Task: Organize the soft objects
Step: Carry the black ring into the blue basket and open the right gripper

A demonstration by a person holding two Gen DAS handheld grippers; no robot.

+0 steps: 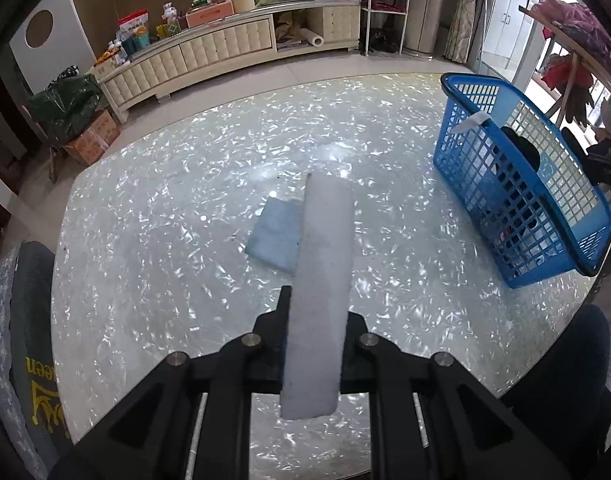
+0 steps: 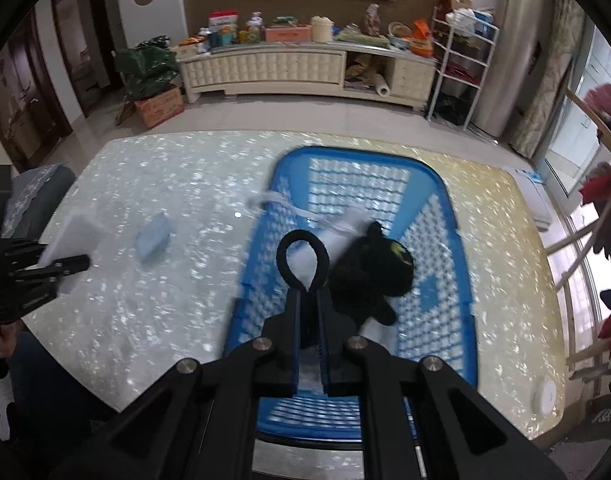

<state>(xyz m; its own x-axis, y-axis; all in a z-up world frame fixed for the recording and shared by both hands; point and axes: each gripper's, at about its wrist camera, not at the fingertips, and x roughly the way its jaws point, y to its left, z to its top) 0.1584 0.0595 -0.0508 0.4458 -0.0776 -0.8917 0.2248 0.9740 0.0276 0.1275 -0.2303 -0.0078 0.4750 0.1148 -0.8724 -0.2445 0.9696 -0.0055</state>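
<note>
My left gripper (image 1: 317, 312) is shut on a long white sponge block (image 1: 323, 264) and holds it above the pearly table (image 1: 165, 220). A blue sponge (image 1: 275, 238) lies flat on the table just beyond it. The blue mesh basket (image 1: 517, 184) stands to the right. In the right wrist view my right gripper (image 2: 310, 300) is shut on a black loop strap (image 2: 302, 258) above the basket (image 2: 453, 264). A black plush toy (image 2: 369, 280) lies in the basket. The left gripper (image 2: 71, 264) with the white sponge (image 2: 77, 230) shows at the far left, beside the blue sponge (image 2: 153, 240).
A white strip (image 1: 469, 122) hangs over the basket rim. A grey chair back (image 1: 29, 320) stands at the table's left edge. A cream TV cabinet (image 1: 209, 48) with clutter lines the far wall. A wooden rack with clothes (image 2: 601, 216) stands to the right.
</note>
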